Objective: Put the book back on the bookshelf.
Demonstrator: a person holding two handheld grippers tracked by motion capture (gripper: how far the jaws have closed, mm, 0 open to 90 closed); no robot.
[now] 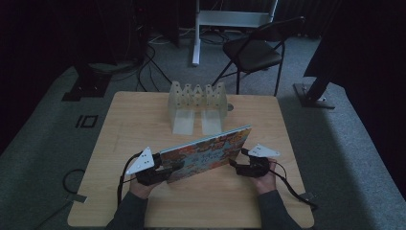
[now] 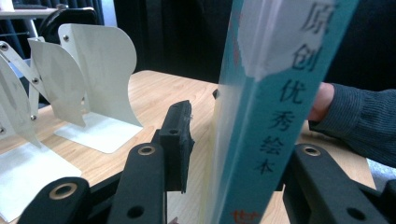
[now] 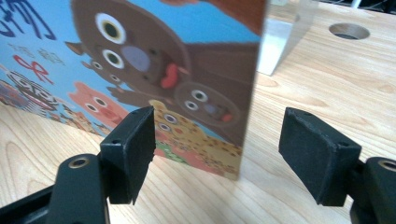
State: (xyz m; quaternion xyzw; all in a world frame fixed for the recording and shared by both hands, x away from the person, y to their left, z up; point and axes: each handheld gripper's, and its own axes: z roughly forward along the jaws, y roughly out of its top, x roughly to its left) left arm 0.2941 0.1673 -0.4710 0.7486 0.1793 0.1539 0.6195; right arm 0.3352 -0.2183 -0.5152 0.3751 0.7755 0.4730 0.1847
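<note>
A person's left hand [image 1: 142, 188] is reaching in from the near edge of the wooden table [image 1: 143, 124], its left gripper [image 1: 165, 171] straddling the spine end of a picture book [image 1: 206, 152]; the jaws are standing apart, a gap showing between one pad and the book. The book is standing on edge at mid-table, near of a white metal book rack [image 1: 196, 103]. At right, the right hand [image 1: 266, 179] is resting low, the right gripper [image 1: 238, 165] gaping around the book's other end without touching.

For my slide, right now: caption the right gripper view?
Open right gripper straddling an upright picture book's edge on the table.
</note>
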